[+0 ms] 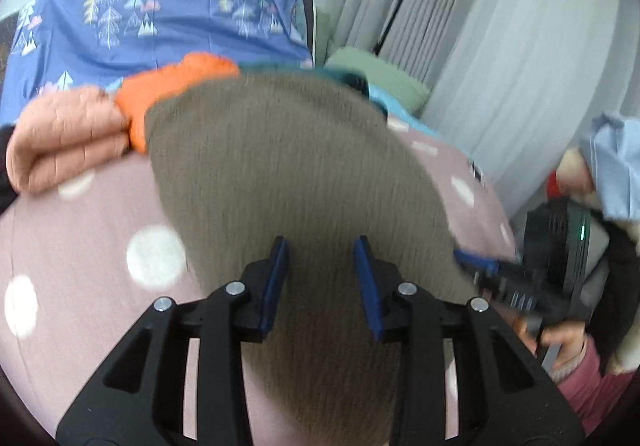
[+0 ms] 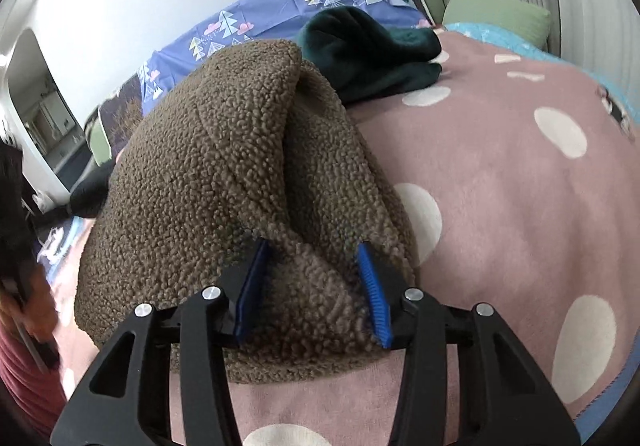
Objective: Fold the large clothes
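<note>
A large brown fleece garment [image 2: 208, 150] lies heaped on the pink dotted blanket [image 2: 520, 174] that covers the bed. My right gripper [image 2: 314, 286] is at the garment's near edge, and its blue pads press on a bunched fold of the fleece. In the left wrist view the same garment [image 1: 280, 150] rises as a blurred brown sheet that fills the middle of the picture. My left gripper [image 1: 322, 274] has the fleece pinched between its pads. The right gripper [image 1: 480, 266] also shows at that view's right edge, held in a person's hand.
A folded peach quilt [image 1: 68, 142] and an orange garment [image 1: 172, 82] lie at the far left of the bed. A dark green garment [image 2: 368, 46] sits behind the fleece. A blue tree-print sheet [image 1: 168, 26], green pillows [image 2: 496, 14] and grey curtains [image 1: 500, 46] stand beyond.
</note>
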Demonstrator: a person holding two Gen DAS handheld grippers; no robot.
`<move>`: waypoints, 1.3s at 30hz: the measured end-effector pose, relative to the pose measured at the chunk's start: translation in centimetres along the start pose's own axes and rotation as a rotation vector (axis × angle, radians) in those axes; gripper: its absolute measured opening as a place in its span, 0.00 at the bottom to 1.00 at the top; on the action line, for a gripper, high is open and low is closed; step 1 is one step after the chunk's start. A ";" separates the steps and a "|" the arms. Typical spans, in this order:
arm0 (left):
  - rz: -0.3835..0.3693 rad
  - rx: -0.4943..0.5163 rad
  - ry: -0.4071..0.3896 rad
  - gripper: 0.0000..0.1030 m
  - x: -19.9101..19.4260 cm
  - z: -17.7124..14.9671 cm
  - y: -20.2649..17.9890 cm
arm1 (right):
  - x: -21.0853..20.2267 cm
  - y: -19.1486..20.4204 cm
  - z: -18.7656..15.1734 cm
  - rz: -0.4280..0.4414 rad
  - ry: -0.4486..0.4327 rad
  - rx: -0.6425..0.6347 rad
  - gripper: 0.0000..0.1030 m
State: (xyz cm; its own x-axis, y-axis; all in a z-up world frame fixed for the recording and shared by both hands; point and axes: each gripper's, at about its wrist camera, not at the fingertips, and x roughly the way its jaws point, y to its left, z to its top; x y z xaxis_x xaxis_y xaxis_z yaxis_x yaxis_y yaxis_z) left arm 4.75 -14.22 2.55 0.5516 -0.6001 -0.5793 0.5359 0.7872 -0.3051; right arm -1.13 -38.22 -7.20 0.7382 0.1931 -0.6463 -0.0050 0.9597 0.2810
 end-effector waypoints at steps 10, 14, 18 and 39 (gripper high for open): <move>0.116 0.167 0.209 0.33 13.2 5.1 -0.4 | -1.8 0.0 1.6 -0.039 -0.001 -0.009 0.45; 0.060 0.114 0.205 0.31 12.8 5.6 0.3 | -5.4 1.2 5.7 0.033 -0.152 -0.042 0.35; 0.061 0.112 0.201 0.31 12.9 5.5 0.2 | -3.0 4.5 9.0 0.105 -0.185 -0.105 0.25; 0.145 0.272 0.378 0.20 23.4 9.7 2.2 | 6.7 3.8 4.4 -0.023 0.018 0.004 0.28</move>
State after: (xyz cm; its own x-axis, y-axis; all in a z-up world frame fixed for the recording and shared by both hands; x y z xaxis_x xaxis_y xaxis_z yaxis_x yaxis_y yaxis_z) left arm 25.06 -27.90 -4.38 0.3889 -0.3533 -0.8508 0.6458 0.7632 -0.0217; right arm 6.77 -34.19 -7.29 0.7259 0.1743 -0.6653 0.0147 0.9632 0.2683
